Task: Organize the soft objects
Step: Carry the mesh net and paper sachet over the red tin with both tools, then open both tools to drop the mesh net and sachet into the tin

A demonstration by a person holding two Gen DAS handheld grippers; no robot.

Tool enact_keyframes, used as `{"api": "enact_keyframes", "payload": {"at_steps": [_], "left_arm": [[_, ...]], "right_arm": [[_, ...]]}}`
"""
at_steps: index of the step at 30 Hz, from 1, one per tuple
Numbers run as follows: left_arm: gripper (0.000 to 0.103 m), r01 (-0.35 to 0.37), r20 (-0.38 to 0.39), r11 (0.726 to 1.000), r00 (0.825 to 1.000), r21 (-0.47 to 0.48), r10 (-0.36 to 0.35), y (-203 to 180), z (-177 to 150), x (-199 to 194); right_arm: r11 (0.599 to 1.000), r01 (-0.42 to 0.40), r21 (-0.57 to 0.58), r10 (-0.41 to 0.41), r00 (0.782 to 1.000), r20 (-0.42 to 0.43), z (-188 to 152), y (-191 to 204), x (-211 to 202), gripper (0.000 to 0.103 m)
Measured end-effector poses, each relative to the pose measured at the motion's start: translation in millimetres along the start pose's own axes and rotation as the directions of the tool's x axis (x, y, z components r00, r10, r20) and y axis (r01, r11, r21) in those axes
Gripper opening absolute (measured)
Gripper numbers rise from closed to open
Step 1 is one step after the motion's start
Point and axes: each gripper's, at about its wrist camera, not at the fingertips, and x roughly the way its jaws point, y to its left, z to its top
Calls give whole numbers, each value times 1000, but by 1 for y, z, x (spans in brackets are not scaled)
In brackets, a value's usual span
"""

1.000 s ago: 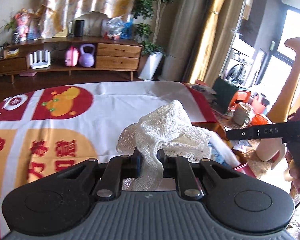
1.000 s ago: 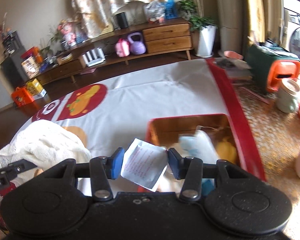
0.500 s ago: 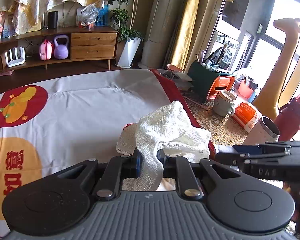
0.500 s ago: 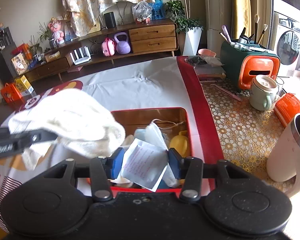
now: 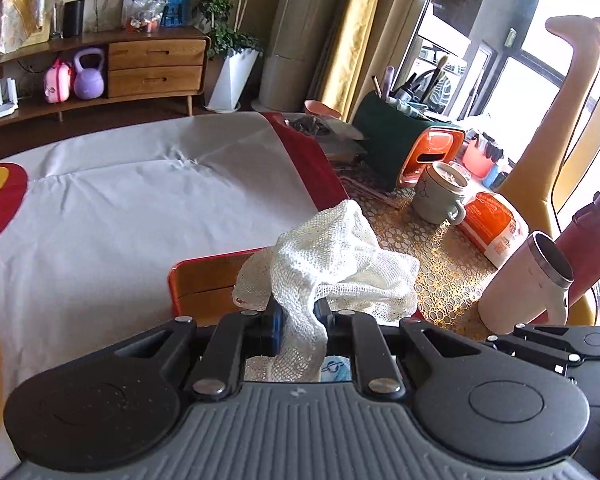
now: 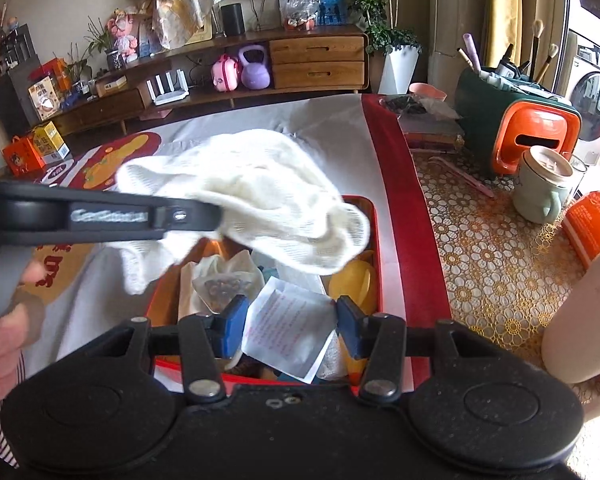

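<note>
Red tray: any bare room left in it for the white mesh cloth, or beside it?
The red tray is crowded: a yellow item, a clear packet and other soft bits cover its floor. The free patch is the white tablecloth, between the tray's far rim and the red border strip. The white mesh cloth hangs over the tray.

Wood sideboard [image 6: 316,60], bright window [image 5: 540,68]

Far off stands a long wooden shelf [image 6: 220,80] with a purple weight [image 6: 254,68] beside a pink bag [image 6: 225,73], while on the right a pale green mug [image 6: 542,190] sits near an orange stool [image 6: 536,136] on the yellow flower mat [image 6: 496,256].
</note>
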Motion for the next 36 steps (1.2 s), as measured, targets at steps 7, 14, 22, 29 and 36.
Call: {"api": "enact_keyframes", "payload": {"at_steps": [7,14,22,29,36], "left_arm": [[15,2,-44,1000,999,27,-1,-1,-3,34],[15,-13,-102,999,995,45,18,7,-9,56],[15,-20,-127,999,992,45,26,12,-15,67],[17,-37,-121,997,992,70,45,8,-16,63],[71,-49,-89,994,994,96,57,5,-18,48]], "right_arm": [[1000,-11,-10,11,1000,-14,-1,0,10,48],[1000,0,-23,-1,999,-37,-4,3,28,48],[1000,4,-24,-5,998,-57,-9,3,43,48],[999,23,-35,-25,998,-56,-12,6,46,49],[999,34,-32,-36,998,-52,-14,5,45,55]]}}
